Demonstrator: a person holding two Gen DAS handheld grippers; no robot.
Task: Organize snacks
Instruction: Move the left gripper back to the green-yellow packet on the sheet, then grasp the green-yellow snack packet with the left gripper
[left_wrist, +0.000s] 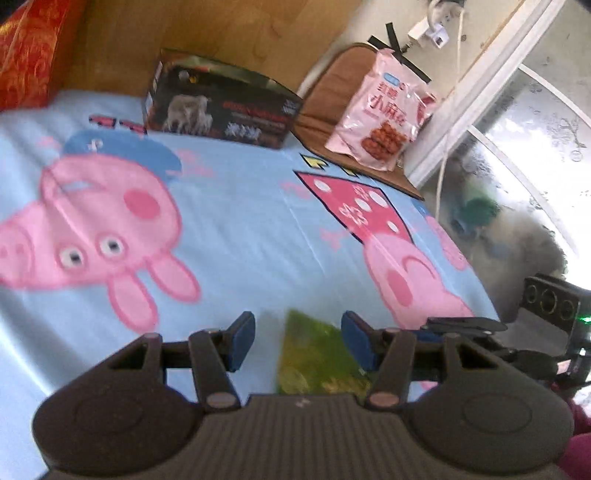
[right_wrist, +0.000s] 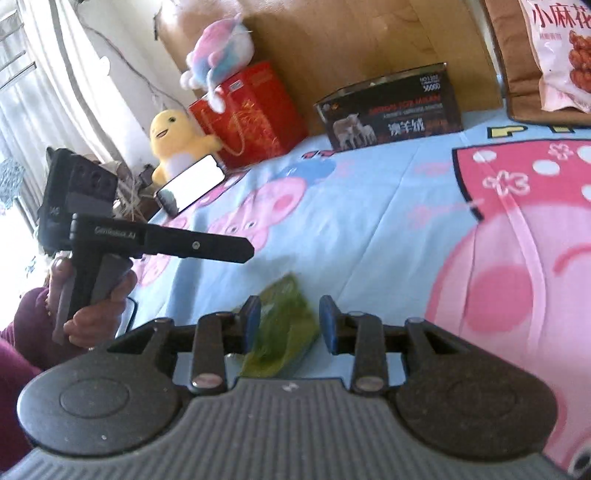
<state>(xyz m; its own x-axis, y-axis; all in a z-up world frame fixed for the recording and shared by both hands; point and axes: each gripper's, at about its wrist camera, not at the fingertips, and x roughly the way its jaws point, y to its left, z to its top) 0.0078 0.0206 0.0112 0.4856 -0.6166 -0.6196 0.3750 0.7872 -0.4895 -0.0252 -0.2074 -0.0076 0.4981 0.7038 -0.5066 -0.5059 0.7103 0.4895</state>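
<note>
While both claws hang apart over the bed (left_wrist: 240, 221), a green packet (left_wrist: 314, 354) lies below them — unheld. Left claw (left_wrist: 298, 341), right claw (right_wrist: 289, 325).

You have a light blue bedsheet (left_wrist: 240, 206) printed with pink cartoon pigs spread across the bed. At its far edge a dark box (left_wrist: 221, 107) showing sheep stands against a wooden headboard (left_wrist: 207, 29). Beside it sits a red gift bag (right_wrist: 255, 114) with a pastel plush toy (right_wrist: 221, 55) on top and a yellow plush toy (right_wrist: 177, 140) leaning alongside. A phone (right_wrist: 192, 182), its screen washed out, seems to rest propped near the yellow toy.
</note>
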